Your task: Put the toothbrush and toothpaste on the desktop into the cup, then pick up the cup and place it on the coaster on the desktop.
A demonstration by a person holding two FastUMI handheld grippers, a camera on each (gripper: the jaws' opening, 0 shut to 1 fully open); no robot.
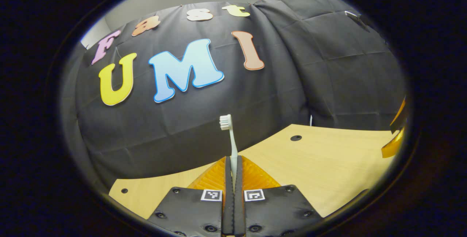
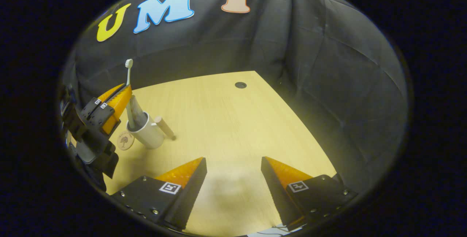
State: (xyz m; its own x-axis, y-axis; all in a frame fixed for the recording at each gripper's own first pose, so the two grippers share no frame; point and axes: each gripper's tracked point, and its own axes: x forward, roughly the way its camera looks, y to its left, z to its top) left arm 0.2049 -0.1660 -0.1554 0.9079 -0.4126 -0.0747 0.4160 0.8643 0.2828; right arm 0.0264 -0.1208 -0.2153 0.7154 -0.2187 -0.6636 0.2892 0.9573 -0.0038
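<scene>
The left claw [image 1: 233,164] pinches the toothbrush [image 1: 230,134] upright, bristles up, its lower end in the cup [image 2: 147,134] beside the toothpaste [image 2: 138,111], coaster [image 2: 125,140] touching the cup, while the right claw [image 2: 233,167] hangs spread over the counter [image 2: 233,120].

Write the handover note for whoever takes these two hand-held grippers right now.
Left hand-held gripper: shut on the toothbrush, bristles up, its lower end at or just inside the cup.
Right hand-held gripper: open, holding nothing, above the desktop.
The toothpaste tube stands in the cup. The cup is beside the coaster, not on it.
Done: toothpaste in.
Left: release the toothbrush into the cup, then move the cup onto the coaster.
</scene>
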